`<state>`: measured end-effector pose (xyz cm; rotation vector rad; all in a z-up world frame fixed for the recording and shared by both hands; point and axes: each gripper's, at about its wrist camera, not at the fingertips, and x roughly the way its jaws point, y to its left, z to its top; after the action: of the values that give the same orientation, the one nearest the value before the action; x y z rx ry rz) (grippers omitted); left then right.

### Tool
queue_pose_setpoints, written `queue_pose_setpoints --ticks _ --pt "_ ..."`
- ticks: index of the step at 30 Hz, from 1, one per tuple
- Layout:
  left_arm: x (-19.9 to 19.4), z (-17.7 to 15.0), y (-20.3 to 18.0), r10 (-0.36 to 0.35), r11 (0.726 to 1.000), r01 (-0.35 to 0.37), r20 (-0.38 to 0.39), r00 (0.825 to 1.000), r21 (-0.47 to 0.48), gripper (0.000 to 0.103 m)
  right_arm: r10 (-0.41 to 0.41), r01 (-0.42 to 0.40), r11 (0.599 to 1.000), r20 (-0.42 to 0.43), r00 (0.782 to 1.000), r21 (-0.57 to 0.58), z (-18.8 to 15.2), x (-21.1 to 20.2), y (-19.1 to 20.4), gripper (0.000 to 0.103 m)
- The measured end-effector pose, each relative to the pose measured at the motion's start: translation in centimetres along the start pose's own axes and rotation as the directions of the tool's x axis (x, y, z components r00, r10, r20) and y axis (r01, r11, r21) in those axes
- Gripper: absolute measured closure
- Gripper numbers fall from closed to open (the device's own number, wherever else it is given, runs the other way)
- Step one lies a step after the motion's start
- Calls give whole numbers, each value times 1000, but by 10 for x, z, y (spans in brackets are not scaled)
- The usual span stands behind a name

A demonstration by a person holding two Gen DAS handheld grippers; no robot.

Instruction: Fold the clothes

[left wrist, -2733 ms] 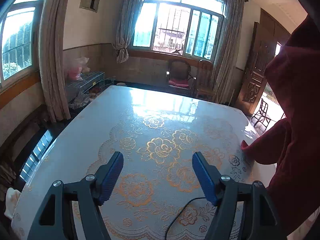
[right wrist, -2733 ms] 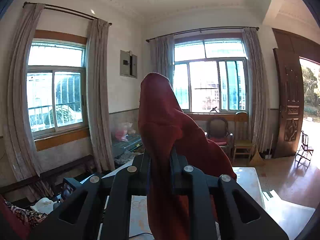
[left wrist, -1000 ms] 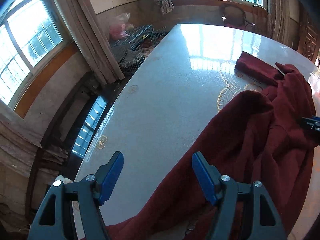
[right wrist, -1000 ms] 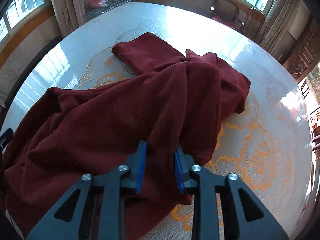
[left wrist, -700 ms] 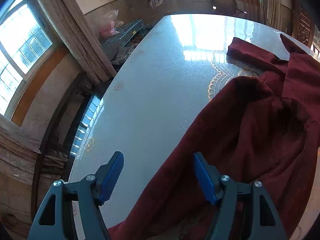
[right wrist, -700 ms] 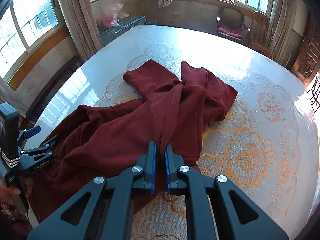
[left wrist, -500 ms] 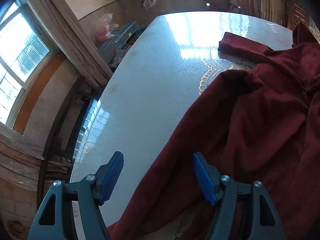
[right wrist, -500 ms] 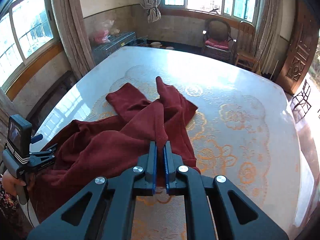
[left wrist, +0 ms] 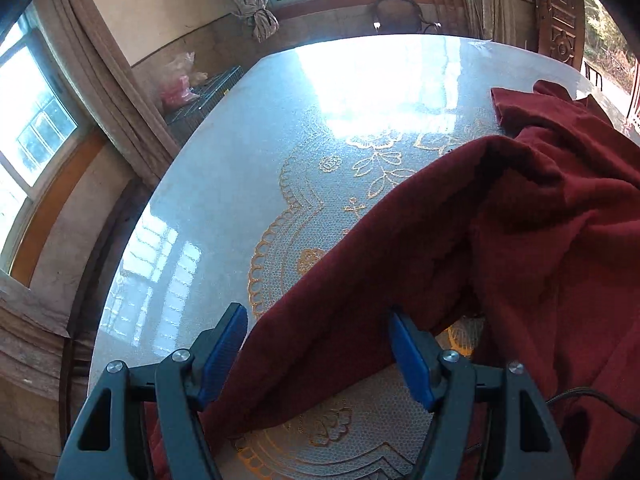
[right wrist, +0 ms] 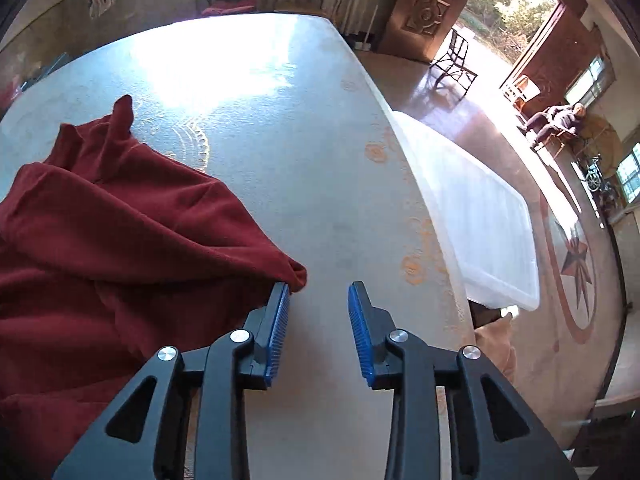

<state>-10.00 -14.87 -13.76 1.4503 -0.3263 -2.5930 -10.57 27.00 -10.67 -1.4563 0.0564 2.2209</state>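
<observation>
A dark red garment [left wrist: 540,220] lies crumpled on the glossy table [left wrist: 240,160] with its gold lace pattern. My left gripper [left wrist: 316,320] stands open and wide, and a raised fold of the garment's edge runs between its blue pads without being pressed. In the right wrist view the garment [right wrist: 120,240] fills the left side. Its nearest corner sits just beyond the left fingertip of my right gripper [right wrist: 319,288]. That gripper's jaws are opening, with only bare table [right wrist: 300,140] between them.
A white plastic bin [right wrist: 480,216] sits below the table's right edge. Chairs [left wrist: 396,8] stand at the far end and a wire cage [left wrist: 208,92] by the left wall. A person [right wrist: 560,118] sits far off near the open door. A black cable [left wrist: 592,396] crosses the cloth.
The right gripper let go of the garment, parted its jaws and swung right toward the table's edge. The left gripper slid toward the cloth, whose edge now lies between its jaws.
</observation>
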Motion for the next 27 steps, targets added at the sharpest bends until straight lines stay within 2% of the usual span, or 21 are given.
queue_pose_setpoints --ticks 1,3,5,6,8,11,12,15,16,18,20,24,25,26,27 --pt "-1 -1 -3 14 1000 -14 12 1000 12 30 -20 18 999 28 999 46 -7 -10 -9 68" --pt "2 1 -3 22 1000 -23 19 1000 15 30 -15 4 995 111 994 98 -21 -41 -16 61" --pt "7 5 -2 38 999 -38 13 999 19 30 115 -114 993 142 983 -9 -39 -68 11 61" --pt "10 8 0 50 998 -50 4 999 21 30 191 -181 980 144 971 -77 -48 -80 26 61" --pt "18 14 4 51 999 -51 -25 998 6 30 336 -304 911 73 939 -280 -76 -98 82 61" --pt "14 24 19 -3 998 0 -48 999 -65 36 472 -424 725 -56 880 -543 -122 -119 178 61" --pt "10 27 22 -19 996 16 -32 999 -86 36 479 -425 688 -72 875 -588 -132 -120 201 60" --pt "-4 37 23 -66 992 68 24 998 -111 36 467 -396 600 -98 879 -695 -160 -116 260 54" --pt "-10 40 18 -85 991 89 40 996 -98 36 459 -394 585 -111 882 -709 -164 -113 273 54" --pt "-21 45 4 -126 990 130 75 989 -57 36 439 -405 582 -147 886 -705 -167 -103 289 54" --pt "-34 52 -14 -160 987 160 116 980 10 36 423 -432 596 -192 886 -677 -168 -95 297 54" --pt "-35 60 -61 -155 978 128 161 975 165 36 416 -434 607 -199 887 -665 -173 -90 300 52" --pt "-30 60 -70 -139 976 110 153 978 189 35 418 -436 611 -198 887 -661 -174 -90 300 52" --pt "-24 60 -79 -123 973 91 142 982 212 35 422 -437 614 -195 885 -657 -175 -91 299 55" --pt "-17 60 -84 -100 972 69 130 986 223 35 425 -438 618 -191 885 -653 -176 -92 296 67"
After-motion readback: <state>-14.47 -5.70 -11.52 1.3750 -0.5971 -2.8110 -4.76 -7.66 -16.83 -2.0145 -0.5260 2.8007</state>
